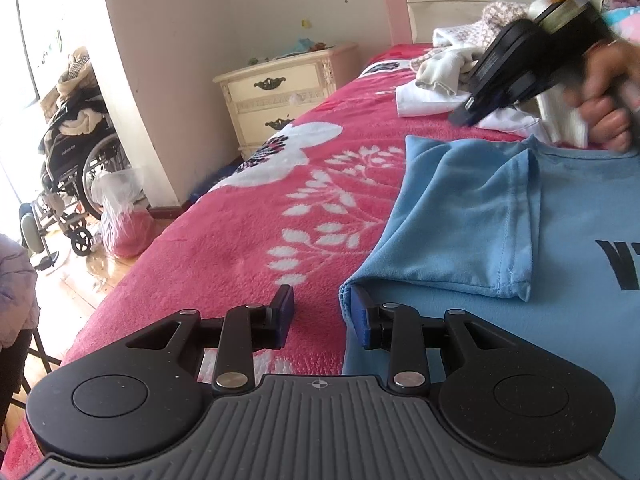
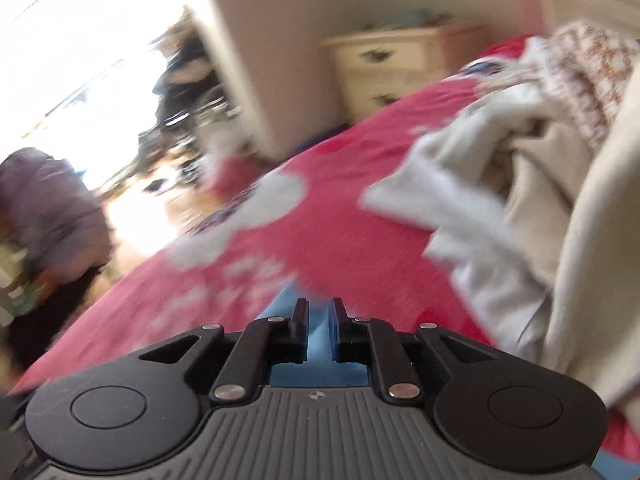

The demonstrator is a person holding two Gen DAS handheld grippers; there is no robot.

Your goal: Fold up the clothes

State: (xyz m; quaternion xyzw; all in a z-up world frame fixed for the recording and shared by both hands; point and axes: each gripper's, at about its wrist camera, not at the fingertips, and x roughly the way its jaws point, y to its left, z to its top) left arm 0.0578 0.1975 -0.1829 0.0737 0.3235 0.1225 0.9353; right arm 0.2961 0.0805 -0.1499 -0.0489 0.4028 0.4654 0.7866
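A light blue cotton T-shirt (image 1: 500, 216) with black letters lies flat on the bed, on a pink fleece blanket (image 1: 248, 216) with white leaf patterns. In the left wrist view it fills the right half of the frame, and one sleeve is folded inward on top of the body.

The left gripper (image 1: 322, 316) is at the bottom centre of this view. Its jaws stand apart and nothing is pressed between them. The right blue pad touches the folded left edge of the T-shirt, and the left pad is over the bare blanket.

The right gripper (image 1: 466, 114) shows in the upper right of the left wrist view, held by a hand (image 1: 604, 96). Its tip points down to the far edge of the T-shirt, near a pile of white and beige clothes (image 1: 440, 68). In the right wrist view, which is much blurred, its jaws are nearly closed, and a strip of the blue fabric stands in the narrow gap between them. Whether the pads press on it, I cannot tell.

A cream wooden nightstand (image 1: 280, 92) with dark handles stands beside the bed in the upper middle. A black wheelchair (image 1: 76, 168) loaded with clothes is at the left edge, near a bright window.
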